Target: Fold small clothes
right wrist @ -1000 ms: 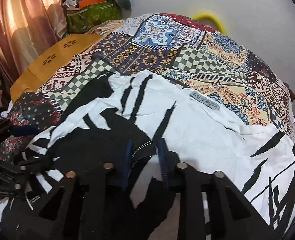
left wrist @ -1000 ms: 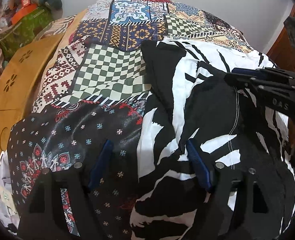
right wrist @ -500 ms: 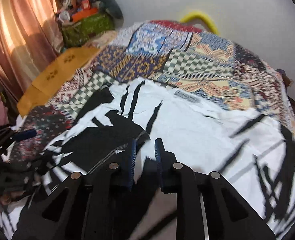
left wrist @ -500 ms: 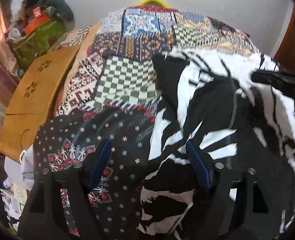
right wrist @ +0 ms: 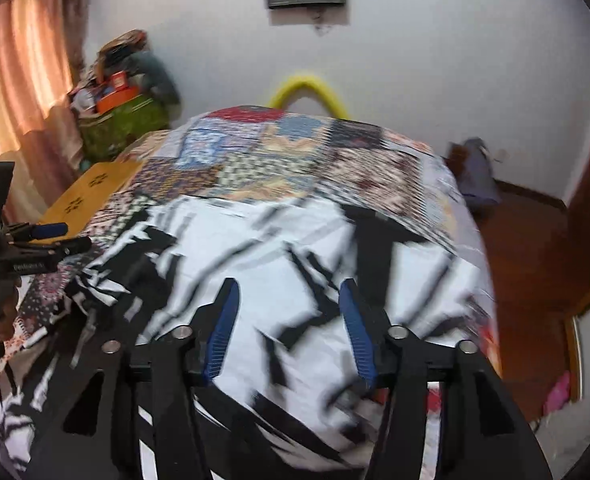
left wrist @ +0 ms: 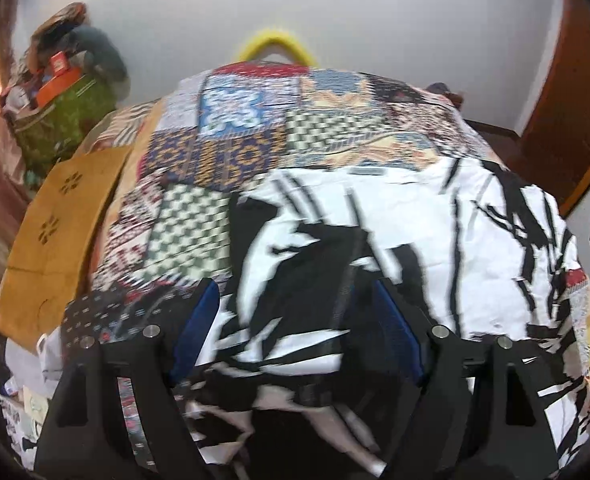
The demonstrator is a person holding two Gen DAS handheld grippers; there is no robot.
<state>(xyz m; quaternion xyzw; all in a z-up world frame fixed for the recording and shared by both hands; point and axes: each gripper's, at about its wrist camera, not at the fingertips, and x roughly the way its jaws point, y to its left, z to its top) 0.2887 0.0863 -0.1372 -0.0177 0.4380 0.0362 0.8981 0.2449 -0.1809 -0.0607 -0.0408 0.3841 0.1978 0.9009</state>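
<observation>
A black and white garment (left wrist: 395, 236) lies spread on a bed with a patchwork cover (left wrist: 231, 152), taking up the near half of it, with one black part folded over near the left side. The left claw (left wrist: 295, 332) hangs above the near edge of the garment with its blue pads wide apart, and nothing is squeezed between them; the cloth only shows in the gap below. The right claw (right wrist: 289, 328) is above the white middle of the garment, and its jaws have just been opening, so now they stand partly apart with nothing held between them. From the right claw's view the left claw (right wrist: 61, 236) can be seen off to the left, over the edge of the bed. A smaller dark cloth with tiny flowers (left wrist: 99, 320) lies at the near left corner of the bed, just beside the garment. Far back by the wall stands a green bag (right wrist: 123, 120), stuffed full, with an orange box (right wrist: 117, 98) and other blurry things poking out of the top. A yellow-brown board (left wrist: 59, 232) with cut-out flower shapes lies along the left side of the bed
</observation>
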